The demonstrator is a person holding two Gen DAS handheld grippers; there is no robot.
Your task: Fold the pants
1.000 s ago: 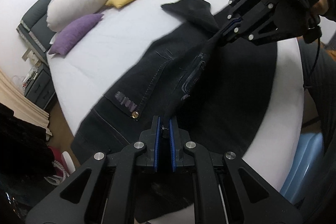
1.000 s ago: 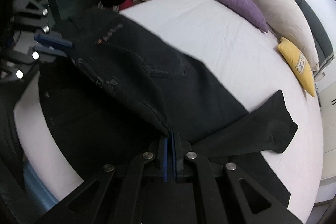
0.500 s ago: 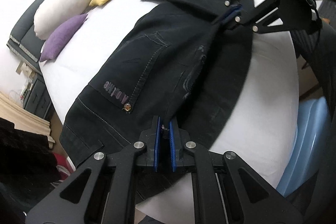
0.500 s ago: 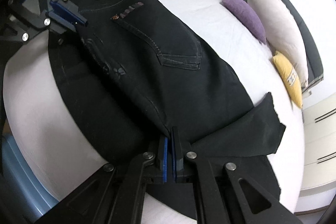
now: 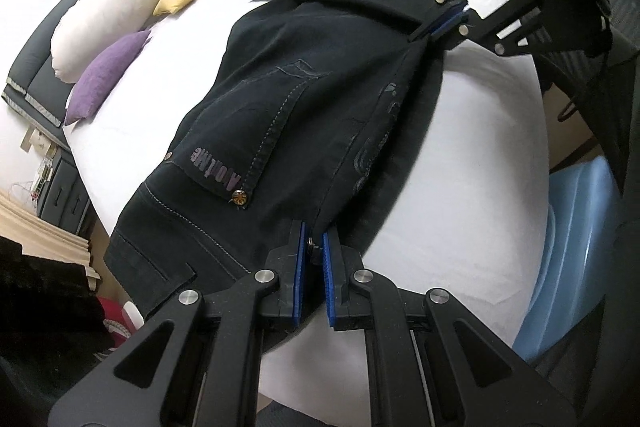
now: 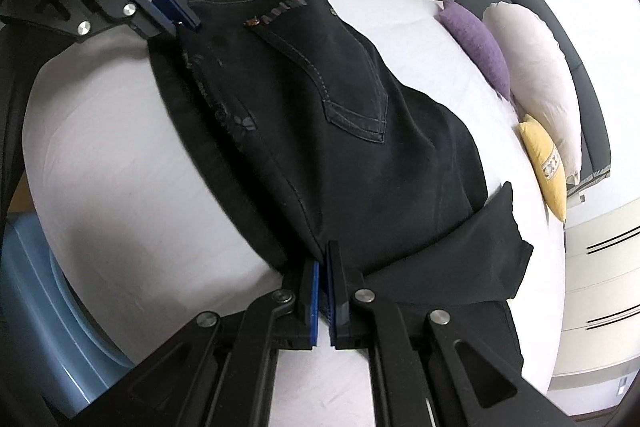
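Left gripper (image 5: 314, 255) pinches the waistband edge of the pants (image 5: 304, 115); right gripper (image 6: 323, 289) clamps the same folded edge farther down the leg. Pants lie lengthwise-folded on the bed (image 6: 120, 167), near its edge. Risks: uneven release may skew the layers; the hem flap (image 6: 492, 251) may bunch.

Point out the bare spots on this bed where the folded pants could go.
Bare sheet lies between the pants and the blue tub, and between the pants and the purple pillow. The headboard side is crowded by three pillows; both grippers, left gripper and right gripper, grip the near fold.
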